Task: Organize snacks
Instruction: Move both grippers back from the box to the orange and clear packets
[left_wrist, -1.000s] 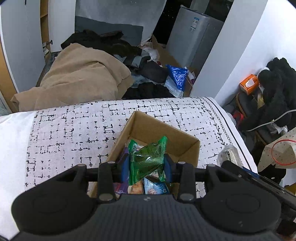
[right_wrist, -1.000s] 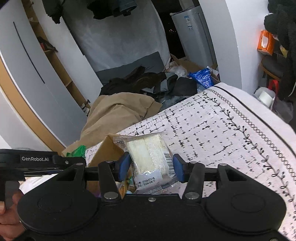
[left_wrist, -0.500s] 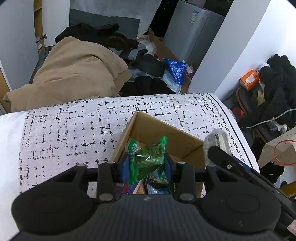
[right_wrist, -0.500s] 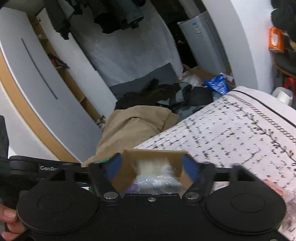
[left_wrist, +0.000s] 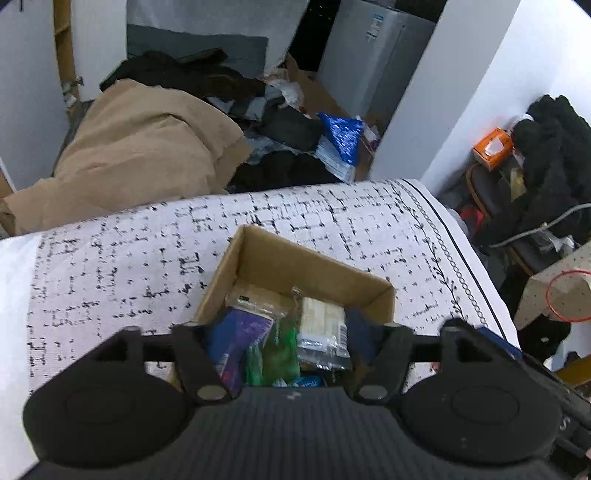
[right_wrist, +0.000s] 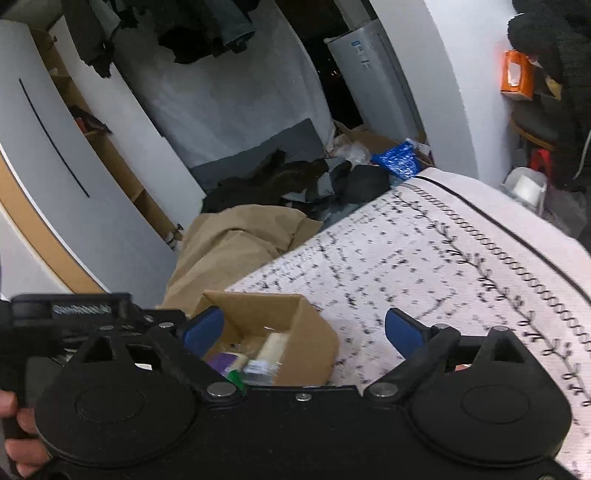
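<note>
A brown cardboard box (left_wrist: 306, 266) sits on the patterned white cloth, also in the right wrist view (right_wrist: 306, 332). Inside lie a green snack packet (left_wrist: 273, 350), a purple packet (left_wrist: 240, 336), a clear-wrapped pale bar packet (left_wrist: 323, 328) and a blue packet (left_wrist: 306, 380). The pale bar packet (right_wrist: 264, 354) and the purple packet (right_wrist: 223, 360) also show in the right wrist view. My left gripper (left_wrist: 284, 343) is open and empty just above the box. My right gripper (right_wrist: 303, 328) is open and empty, hovering over the box's right side.
The patterned cloth (left_wrist: 110, 266) covers the table; its edge runs along the right (right_wrist: 517, 236). Beyond lie a tan blanket (left_wrist: 140, 147), dark clothes, a blue bag (left_wrist: 343, 136) and a grey fridge (left_wrist: 373, 51). A chair with black clothing (left_wrist: 546, 155) stands right.
Both grippers opened. The green packet dropped from the left gripper into the box, and the pale bar packet dropped from the right gripper into the box.
</note>
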